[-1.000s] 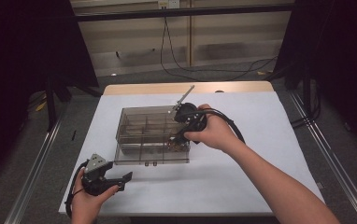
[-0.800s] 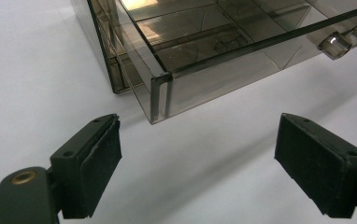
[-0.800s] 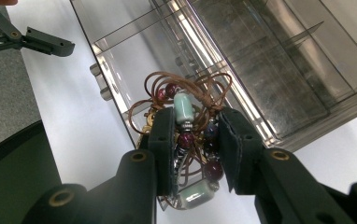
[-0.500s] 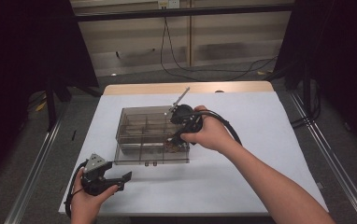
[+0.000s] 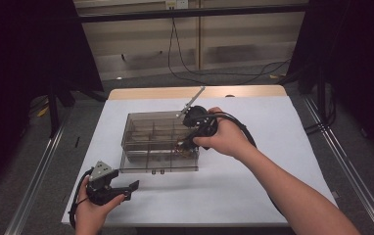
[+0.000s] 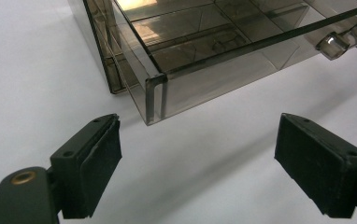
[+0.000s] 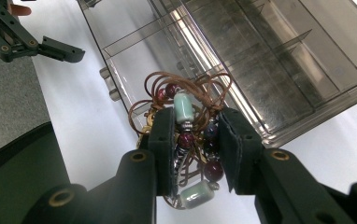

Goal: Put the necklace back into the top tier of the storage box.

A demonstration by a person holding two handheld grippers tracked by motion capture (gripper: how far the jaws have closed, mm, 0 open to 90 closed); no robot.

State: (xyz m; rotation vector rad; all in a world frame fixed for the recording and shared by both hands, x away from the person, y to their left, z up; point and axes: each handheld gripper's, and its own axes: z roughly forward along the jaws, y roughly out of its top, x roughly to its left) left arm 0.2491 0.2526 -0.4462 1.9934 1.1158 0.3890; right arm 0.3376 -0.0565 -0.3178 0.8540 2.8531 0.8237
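A smoky clear compartment box [image 5: 148,139] stands mid-table on the white table top. My right gripper [image 5: 187,142] hovers over the box's front right part, shut on a tangle of beaded cord [image 7: 186,109]: brown cord with pale green and dark red beads, pinched between both pads [image 7: 165,135]. Loops of cord stick out above the jaws, and the box's dividers [image 7: 260,51] lie beyond. My left gripper [image 5: 126,188] rests low near the table's front left, open with nothing between its pads [image 6: 97,158]. The box's near corner [image 6: 154,91] is just ahead of it.
Two small clasps [image 6: 345,39] jut from the box's front edge. The white table top [image 5: 283,147] stretches to the right of the box. Cables [image 5: 190,63] trail over the floor behind the table, and metal rails [image 5: 341,147] run along both sides.
The right hand with the beaded cord has shifted only slightly over the box. The left gripper has stayed where it was.
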